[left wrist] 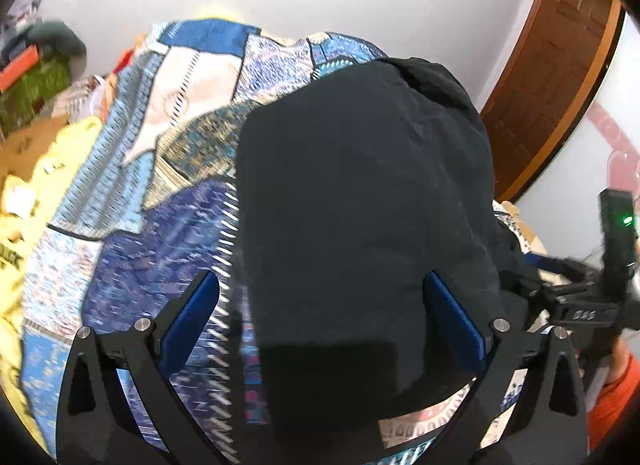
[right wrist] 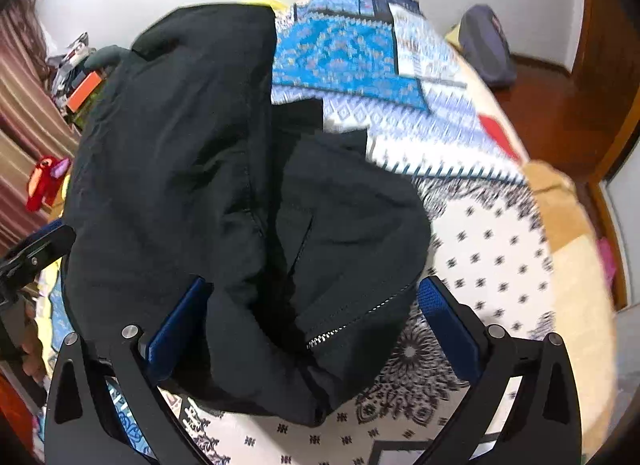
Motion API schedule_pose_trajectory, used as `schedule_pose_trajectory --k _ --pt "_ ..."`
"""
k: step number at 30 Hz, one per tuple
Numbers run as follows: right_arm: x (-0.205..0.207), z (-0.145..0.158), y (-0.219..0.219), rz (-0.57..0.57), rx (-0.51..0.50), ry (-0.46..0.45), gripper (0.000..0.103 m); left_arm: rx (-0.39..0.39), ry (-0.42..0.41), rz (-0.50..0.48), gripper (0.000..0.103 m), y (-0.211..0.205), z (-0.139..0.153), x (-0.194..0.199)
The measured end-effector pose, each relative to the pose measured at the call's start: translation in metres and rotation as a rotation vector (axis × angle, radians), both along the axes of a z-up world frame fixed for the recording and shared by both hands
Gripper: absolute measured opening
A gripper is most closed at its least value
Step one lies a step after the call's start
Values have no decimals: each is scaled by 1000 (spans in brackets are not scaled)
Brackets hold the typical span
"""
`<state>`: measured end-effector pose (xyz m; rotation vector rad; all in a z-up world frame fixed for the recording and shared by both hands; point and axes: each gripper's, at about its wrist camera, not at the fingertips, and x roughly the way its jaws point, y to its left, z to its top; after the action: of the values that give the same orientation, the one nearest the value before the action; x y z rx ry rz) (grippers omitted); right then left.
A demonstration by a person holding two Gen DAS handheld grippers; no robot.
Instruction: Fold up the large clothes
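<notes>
Both your left gripper point(left wrist: 320, 313) and right gripper point(right wrist: 316, 317) hang with jaws apart over the black jacket point(right wrist: 224, 193); a fold looks laid, so next pick a fresh edge.

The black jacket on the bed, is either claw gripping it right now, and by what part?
Neither. Both the left claw and right claw are wide open over the black jacket, pads clear of the fabric.

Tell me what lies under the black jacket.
The black jacket lies on a patchwork bedspread in blue and white, which shows all around it. Whatever sits directly beneath the jacket's folds is covered. Both the left gripper and right gripper stand open over it.
</notes>
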<state>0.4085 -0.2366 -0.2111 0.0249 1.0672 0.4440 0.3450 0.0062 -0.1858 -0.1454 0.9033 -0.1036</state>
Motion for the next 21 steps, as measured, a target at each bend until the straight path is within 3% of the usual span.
schedule_pose_trajectory --k 3,5,10,13,16,21 --pt "-7 15 -4 7 -29 -56 103 19 -11 14 103 10 8 -5" --pt "-10 25 -9 -1 -39 -94 103 -11 -9 26 103 23 9 -8" --pt "-7 30 -31 -42 8 -113 103 -211 95 83 103 65 -9 -7" --pt "-1 22 -44 -91 29 -81 103 -346 178 115 102 82 -31 -9" --pt "5 11 -54 -112 54 -33 103 -466 188 94 102 86 -42 -13" --pt "22 -24 -62 -151 134 128 103 -555 171 10 102 68 -42 -6"
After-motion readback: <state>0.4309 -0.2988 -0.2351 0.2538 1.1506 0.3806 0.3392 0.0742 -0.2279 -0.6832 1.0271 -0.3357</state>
